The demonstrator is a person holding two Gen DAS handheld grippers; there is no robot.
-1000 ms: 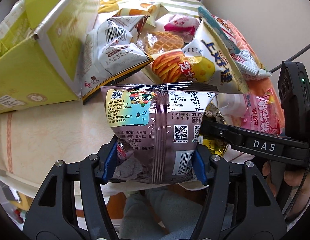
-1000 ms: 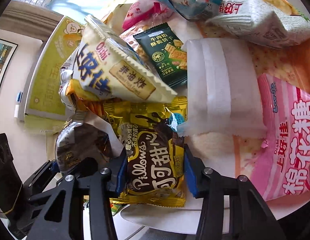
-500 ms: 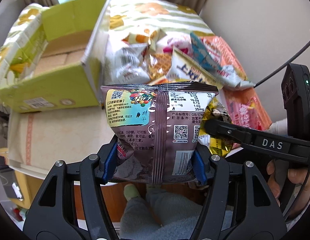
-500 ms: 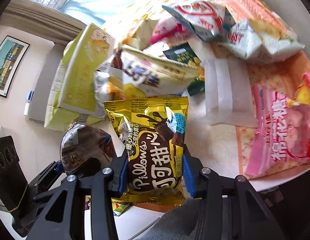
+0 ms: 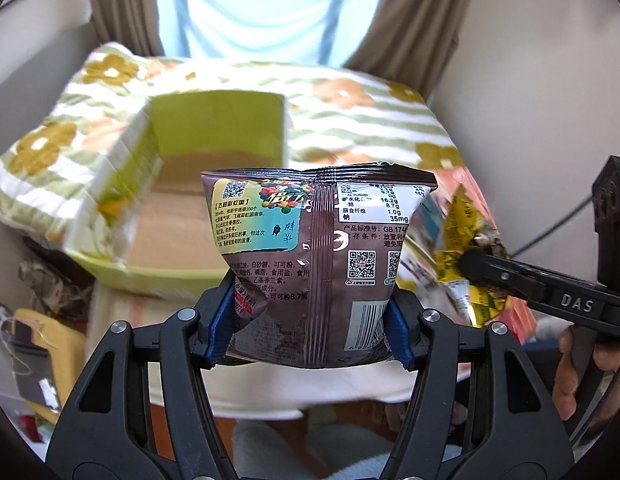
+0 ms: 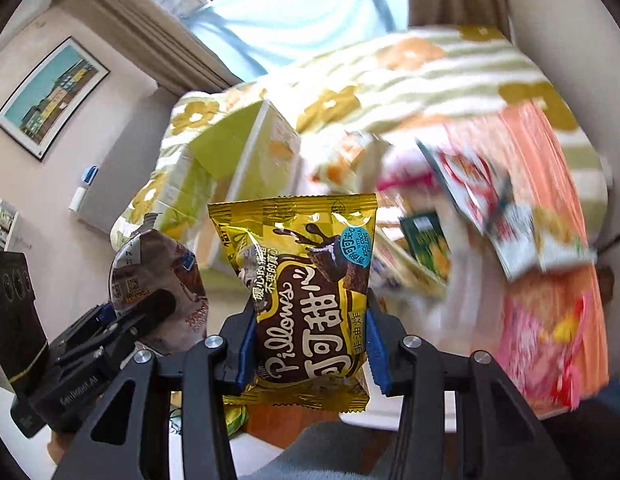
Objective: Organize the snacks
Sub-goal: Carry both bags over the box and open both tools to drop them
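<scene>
Floral bedspread (image 5: 374, 120) behind, my left gripper (image 5: 310, 324) clamps the brown packet (image 5: 318, 264), my right gripper (image 6: 310, 348) the yellow packet (image 6: 301, 300); green box (image 5: 213, 148) gapes at eleven o'clock, their likely destination.

- A brown bag (image 5: 310, 264) is clamped upright between the blue pads (image 5: 219, 328) of the left gripper (image 5: 310, 328), back side shown, with QR codes and barcode visible.
- An open yellow-green box (image 5: 181, 276) is seen behind the bag, on a floral cloth (image 5: 350, 112); its cardboard floor is exposed.
- At right, a yellow packet (image 5: 466, 240) is pinched by the right gripper (image 5: 476, 262), which is marked "DAS".
- A hand (image 5: 570, 368) is seen at the right edge.
- Curtains (image 5: 117, 4) are seen at top.
</scene>
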